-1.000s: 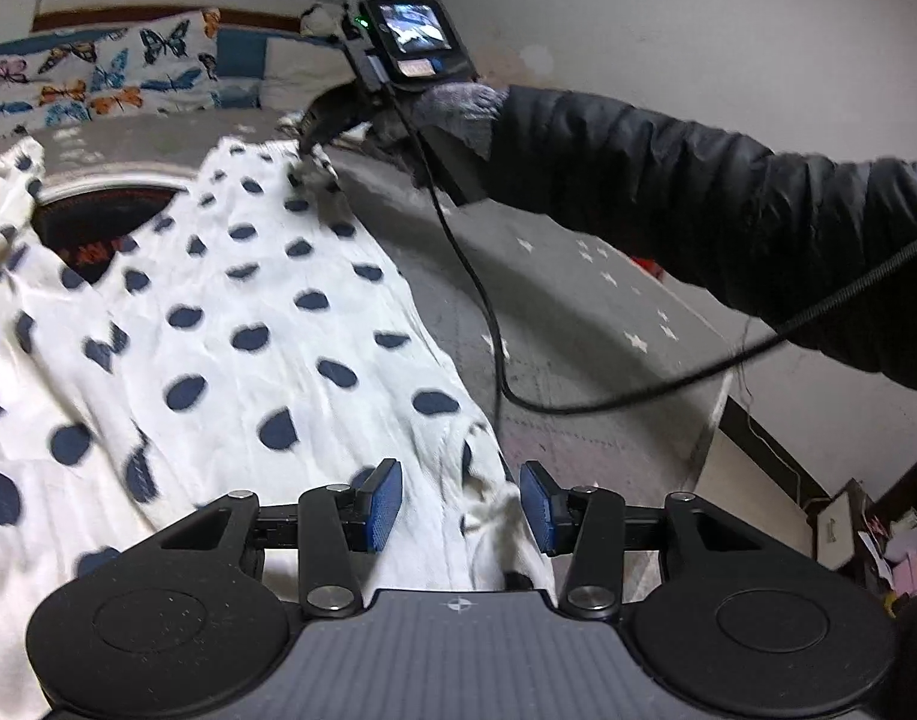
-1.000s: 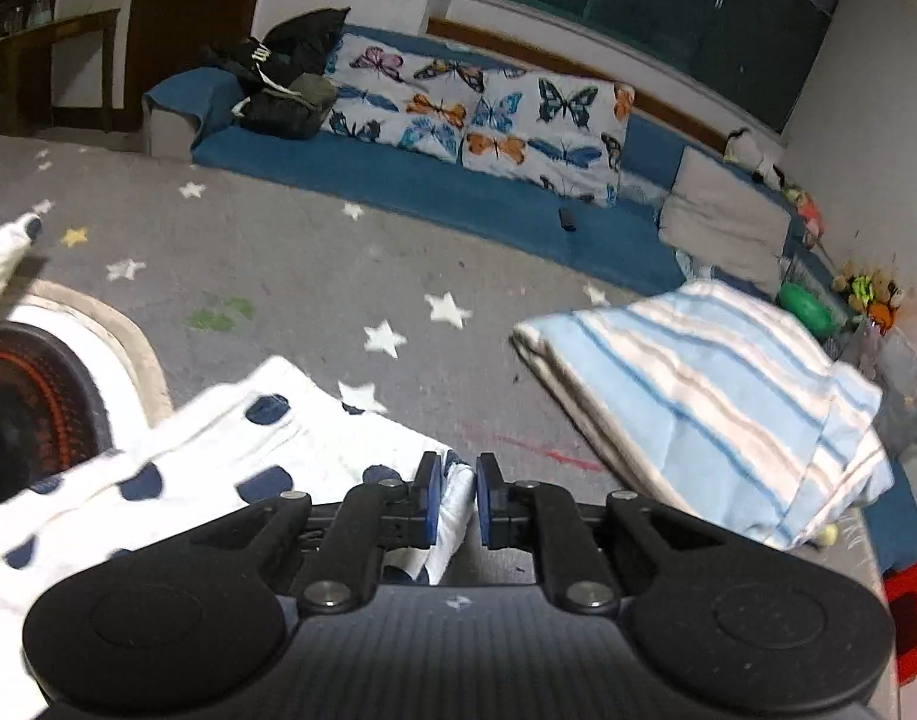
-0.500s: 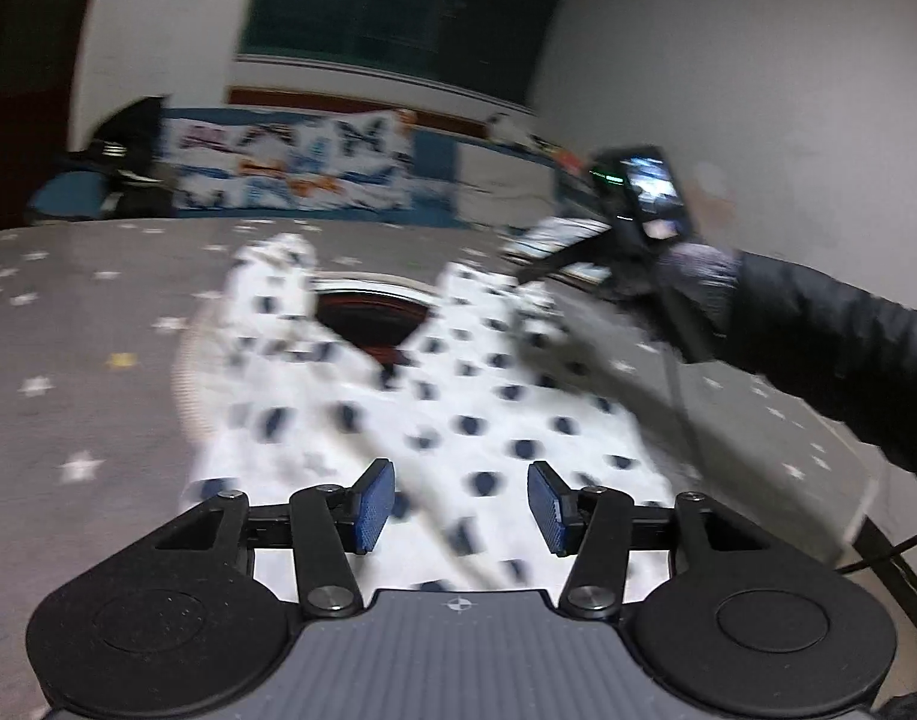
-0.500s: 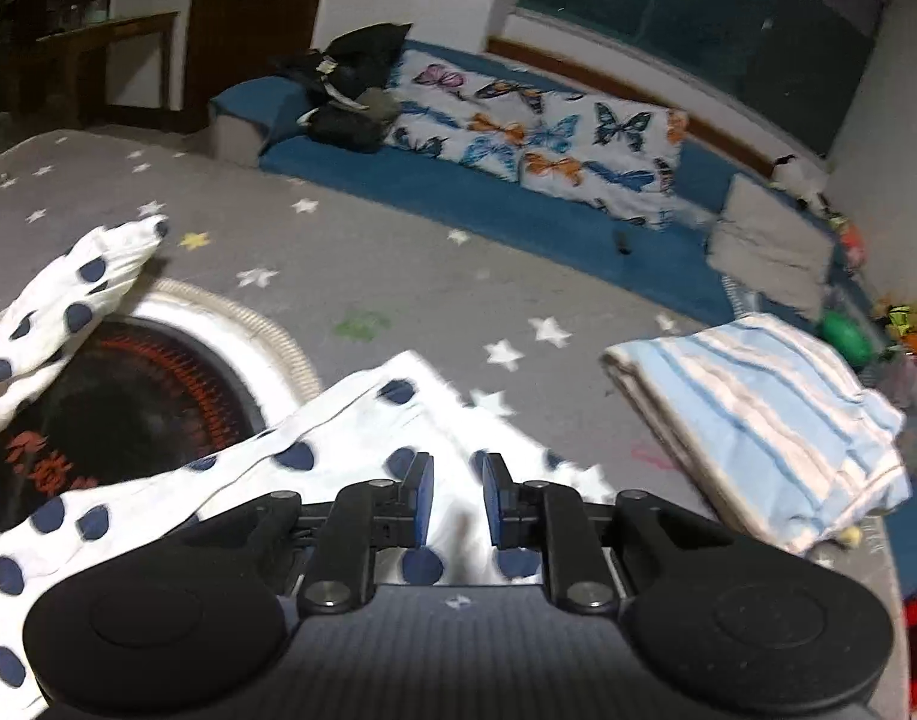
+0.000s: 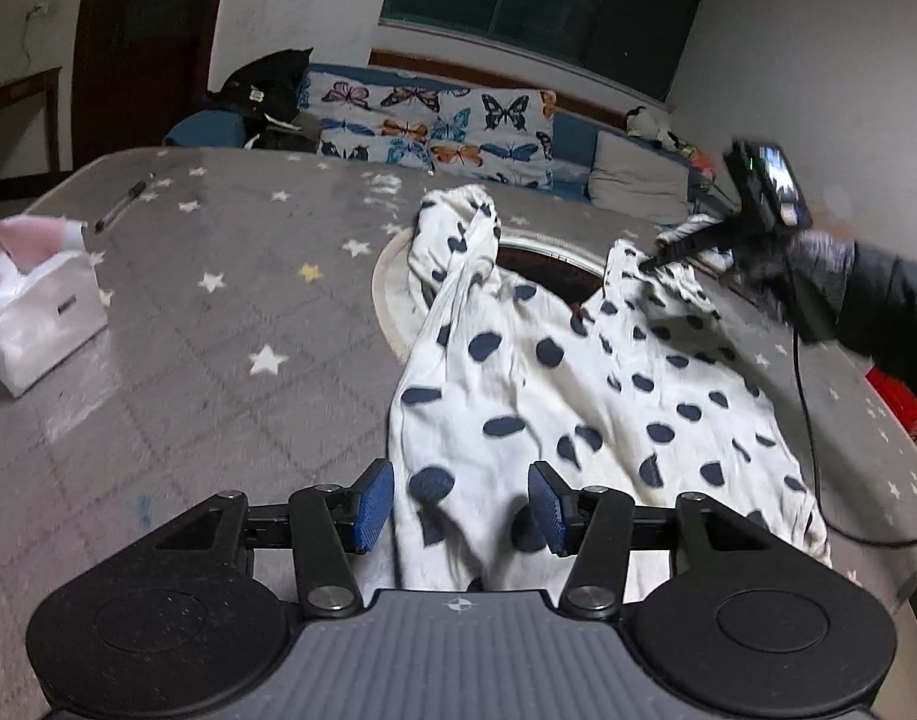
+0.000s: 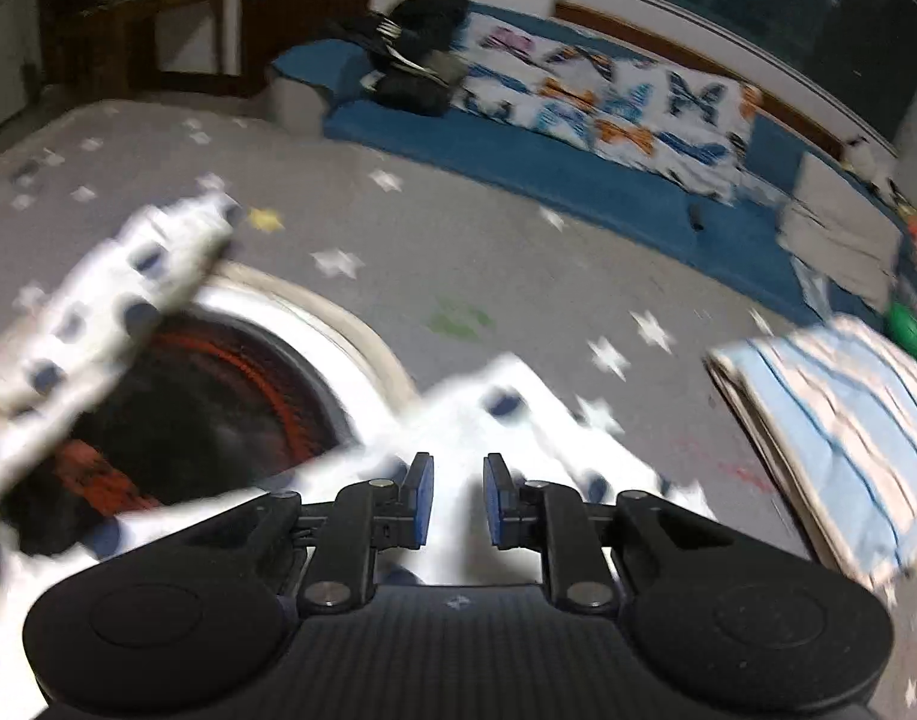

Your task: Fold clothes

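Left wrist view shows the left gripper (image 5: 460,501) with its blue-padded jaws spread wide, hovering over the near hem of the white polka-dot garment (image 5: 584,396), which lies spread on the grey star-patterned table cover (image 5: 218,324); cloth sits between the pads, but nothing is pinched. A second ago this camera sat low beside the fabric's right edge, and it has since swung up and back so the whole piece is visible, its two far corners flanking a round white-rimmed opening with a dark red interior (image 5: 542,264). At the far right corner the right gripper (image 5: 659,258), held in a grey-gloved hand, touches the fabric with its tip. Right wrist view (heavily blurred by motion) shows that gripper (image 6: 458,501) with its jaws now clearly apart over the corner of the garment (image 6: 500,408), whereas one second ago they were nearly together on that corner and half a second ago only slightly parted; whether cloth is still caught there I cannot tell. To the right of it a folded blue-and-white striped cloth (image 6: 842,420) rests on the cover, and a white tissue box (image 5: 32,312) sits at the left edge.
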`<state>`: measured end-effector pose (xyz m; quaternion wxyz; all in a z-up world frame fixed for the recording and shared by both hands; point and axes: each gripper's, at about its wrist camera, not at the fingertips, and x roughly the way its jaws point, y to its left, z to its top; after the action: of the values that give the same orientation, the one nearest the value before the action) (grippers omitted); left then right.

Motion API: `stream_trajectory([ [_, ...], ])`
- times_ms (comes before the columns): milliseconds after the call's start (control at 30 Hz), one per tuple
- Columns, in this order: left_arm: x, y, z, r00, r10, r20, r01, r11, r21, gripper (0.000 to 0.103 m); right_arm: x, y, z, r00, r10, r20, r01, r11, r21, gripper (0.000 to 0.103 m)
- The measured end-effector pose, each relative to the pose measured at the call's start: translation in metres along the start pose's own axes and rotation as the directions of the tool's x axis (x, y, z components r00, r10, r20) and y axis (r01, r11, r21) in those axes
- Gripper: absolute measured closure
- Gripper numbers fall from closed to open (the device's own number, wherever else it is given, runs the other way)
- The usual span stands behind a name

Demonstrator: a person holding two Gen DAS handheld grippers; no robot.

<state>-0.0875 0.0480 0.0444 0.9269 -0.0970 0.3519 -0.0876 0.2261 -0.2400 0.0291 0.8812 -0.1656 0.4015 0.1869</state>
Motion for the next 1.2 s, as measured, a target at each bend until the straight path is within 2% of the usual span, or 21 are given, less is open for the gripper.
stream_trajectory([
  [200, 0.000, 0.009, -0.008, 0.999, -0.041, -0.006, 0.041, 0.999, -0.035, 0.052, -0.013, 0.034, 0.051, 0.985, 0.161, 0.063, -0.165, 0.985, 0.053, 0.087],
  [300, -0.002, 0.014, -0.009, 0.998, -0.056, -0.001, 0.056, 0.997, -0.048, 0.062, -0.002, 0.051, 0.074, 0.970, 0.232, 0.070, -0.238, 0.967, 0.095, 0.087],
  [400, -0.004, 0.018, -0.009, 0.997, -0.074, 0.002, 0.074, 0.996, -0.059, 0.072, 0.018, 0.065, 0.090, 0.964, 0.260, 0.064, -0.266, 0.953, 0.143, 0.087],
  [500, -0.004, 0.020, -0.010, 0.996, -0.084, -0.005, 0.084, 0.995, -0.061, 0.073, 0.042, 0.071, 0.098, 0.962, 0.267, 0.049, -0.271, 0.938, 0.215, 0.086],
  [600, -0.004, 0.022, -0.012, 0.995, -0.099, -0.007, 0.099, 0.993, -0.067, 0.078, 0.061, 0.071, 0.098, 0.960, 0.277, 0.049, -0.279, 0.920, 0.274, 0.085],
  [800, -0.003, 0.025, -0.012, 0.992, -0.123, -0.006, 0.123, 0.990, -0.065, 0.079, 0.081, 0.065, 0.086, 0.953, 0.298, 0.046, -0.295, 0.886, 0.358, 0.083],
  [1000, -0.003, 0.022, -0.012, 0.991, -0.132, -0.007, 0.131, 0.989, -0.068, 0.078, 0.086, 0.057, 0.080, 0.925, 0.372, 0.079, -0.369, 0.826, 0.427, 0.082],
  [1133, -0.002, 0.020, -0.012, 0.992, -0.128, -0.015, 0.126, 0.989, -0.073, 0.078, 0.087, 0.056, 0.078, 0.924, 0.373, 0.080, -0.369, 0.824, 0.429, 0.082],
  [1167, -0.002, 0.020, -0.013, 0.992, -0.125, -0.020, 0.124, 0.990, -0.073, 0.075, 0.087, 0.056, 0.077, 0.923, 0.378, 0.077, -0.373, 0.822, 0.430, 0.083],
  [1200, -0.001, 0.019, -0.013, 0.992, -0.122, -0.024, 0.120, 0.990, -0.073, 0.075, 0.087, 0.057, 0.077, 0.921, 0.382, 0.076, -0.376, 0.820, 0.431, 0.089],
])
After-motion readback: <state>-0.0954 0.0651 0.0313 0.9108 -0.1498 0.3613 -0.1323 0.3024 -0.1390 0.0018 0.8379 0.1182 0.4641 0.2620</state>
